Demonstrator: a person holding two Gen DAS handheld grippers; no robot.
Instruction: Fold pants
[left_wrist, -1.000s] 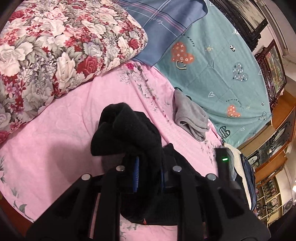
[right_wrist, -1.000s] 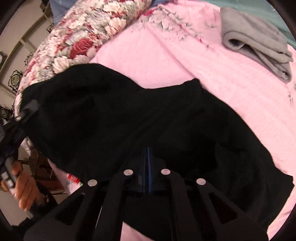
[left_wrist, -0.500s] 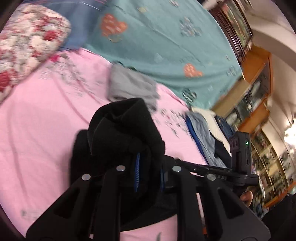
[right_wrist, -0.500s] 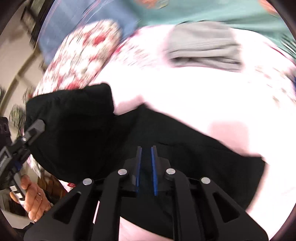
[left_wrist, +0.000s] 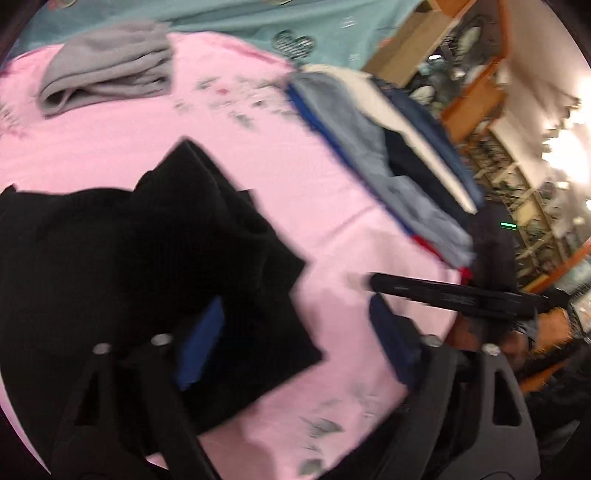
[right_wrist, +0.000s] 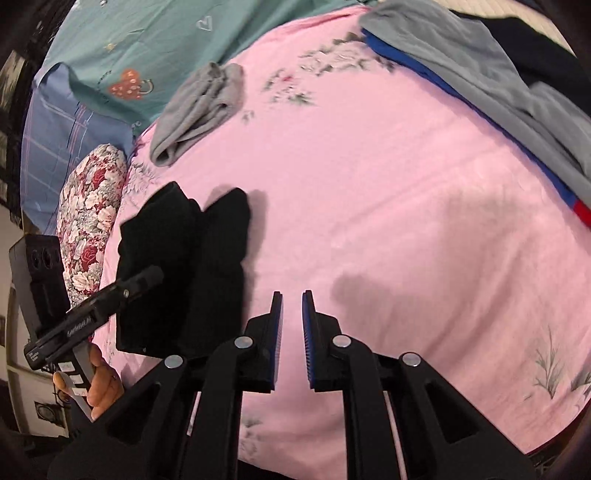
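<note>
Jaws on the left gripper (left_wrist: 295, 343) have just been opening and now stand wide, with a corner of the black pants (left_wrist: 140, 266) lying between them but not pressed by either blue pad. The right gripper (right_wrist: 291, 332) shows a narrow gap between its pads and nothing in it; it hovers above bare pink sheet (right_wrist: 388, 221), a little to the side of the pants.

Outward from the claws, the pants lie in a compact, bunched fold on the pink sheet, with two rounded humps at the far end as seen from the right wrist. A folded grey garment (left_wrist: 107, 70) sits well apart from them, farther up the bed, and a stack of blue, grey and dark clothes (left_wrist: 388, 155) runs along the sheet's edge on the right-hand side. A floral quilt (right_wrist: 92, 214) lies just beyond the pants on the other side.

Judging by the loose release, the step in hand looks like the end of a fold: the fabric has been laid over and let go. The bundle seems thick and uneven rather than flat, so the next move probably calls for either smoothing it or taking hold of an end for one more fold. That would need both claws brought back over the black cloth, since the right one is clear of it.
</note>
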